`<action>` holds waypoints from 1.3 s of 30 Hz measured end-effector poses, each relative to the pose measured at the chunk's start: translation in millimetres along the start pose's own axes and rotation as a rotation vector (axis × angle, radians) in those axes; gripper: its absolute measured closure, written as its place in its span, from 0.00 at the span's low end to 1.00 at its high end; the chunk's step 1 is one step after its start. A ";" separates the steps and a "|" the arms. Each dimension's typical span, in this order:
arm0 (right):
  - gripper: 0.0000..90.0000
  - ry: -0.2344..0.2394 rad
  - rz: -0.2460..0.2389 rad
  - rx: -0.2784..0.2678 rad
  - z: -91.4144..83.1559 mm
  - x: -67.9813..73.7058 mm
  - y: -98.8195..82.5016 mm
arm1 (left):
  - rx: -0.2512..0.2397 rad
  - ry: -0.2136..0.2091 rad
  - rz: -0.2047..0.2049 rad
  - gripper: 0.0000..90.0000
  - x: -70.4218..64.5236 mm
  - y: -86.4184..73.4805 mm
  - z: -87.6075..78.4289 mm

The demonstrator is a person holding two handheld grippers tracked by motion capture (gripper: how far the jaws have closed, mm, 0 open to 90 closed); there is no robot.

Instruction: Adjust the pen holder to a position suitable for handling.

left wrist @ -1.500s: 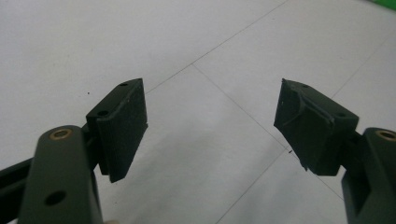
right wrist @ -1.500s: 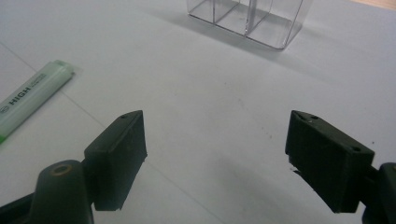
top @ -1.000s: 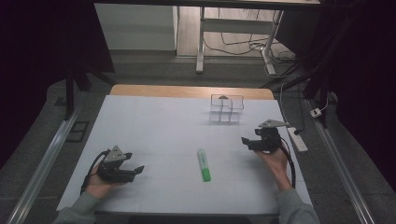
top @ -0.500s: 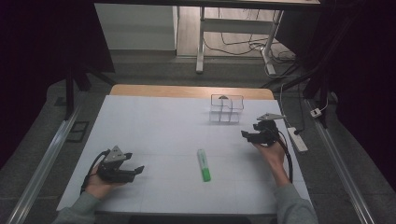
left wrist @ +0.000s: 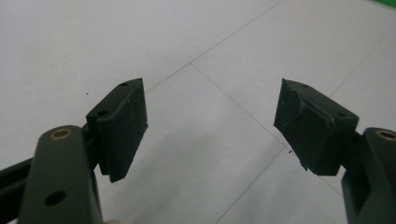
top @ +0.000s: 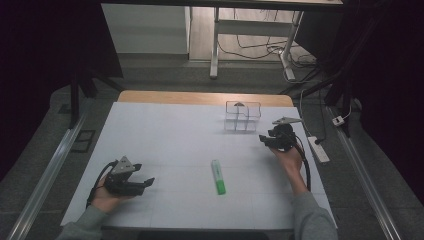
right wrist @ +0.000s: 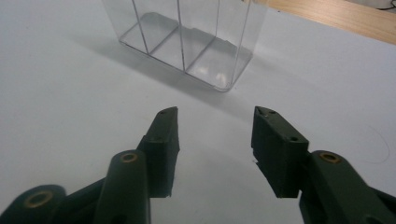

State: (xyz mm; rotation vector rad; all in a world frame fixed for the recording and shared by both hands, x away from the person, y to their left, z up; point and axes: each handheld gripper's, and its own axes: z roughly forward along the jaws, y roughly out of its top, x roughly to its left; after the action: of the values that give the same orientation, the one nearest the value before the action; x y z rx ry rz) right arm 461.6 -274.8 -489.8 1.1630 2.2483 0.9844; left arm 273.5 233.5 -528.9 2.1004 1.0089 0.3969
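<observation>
While both hands are resting at the near half of the white table [top: 165,135], the work in hand appears to be turning on the clear plastic compartment box [top: 243,116] and the green highlighter pen [top: 217,177], and the deciding relation is which hand is lying nearer to which.

Starting at the left, the left gripper [top: 145,183] is sitting low over the table near the front edge, jaws standing wide apart with nothing between them; the left gripper view is showing bare white surface between its pads [left wrist: 123,126]. The pen is lying well apart to its right, near the middle of the table, long axis running roughly front to back with a slight slant, cap end pointing away from the person.

Moving right, the box is standing upright toward the far edge, its dividers visible in the right gripper view [right wrist: 187,37]. The right gripper [top: 264,140] is sitting just beside it, on its near right side, pointing toward it. Its jaws have just been closing and are now standing partly apart, with nothing between them.

Judgement: the right hand is much the nearer to the box; the pen is lying between the two hands, somewhat closer to the right
</observation>
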 end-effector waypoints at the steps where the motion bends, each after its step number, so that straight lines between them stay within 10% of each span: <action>1: 0.62 -0.006 -0.002 -0.006 1.6 0.3 0.5 | 0.000 0.000 0.000 0.28 0.0 0.0 0.0; 15: 0.99 -0.029 0.007 -0.002 18.5 -10.2 11.6 | 0.002 0.004 0.002 0.28 -0.4 0.0 0.1; 39: 0.99 -0.050 0.052 -0.021 44.4 -35.2 31.1 | 0.010 0.030 0.003 0.28 -1.8 -0.6 0.0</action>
State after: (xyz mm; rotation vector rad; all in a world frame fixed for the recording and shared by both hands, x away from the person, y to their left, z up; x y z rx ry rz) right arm 526.1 -274.0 -494.2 1.2290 2.1744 0.9857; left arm 272.1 232.4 -529.2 2.1106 1.0278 0.4268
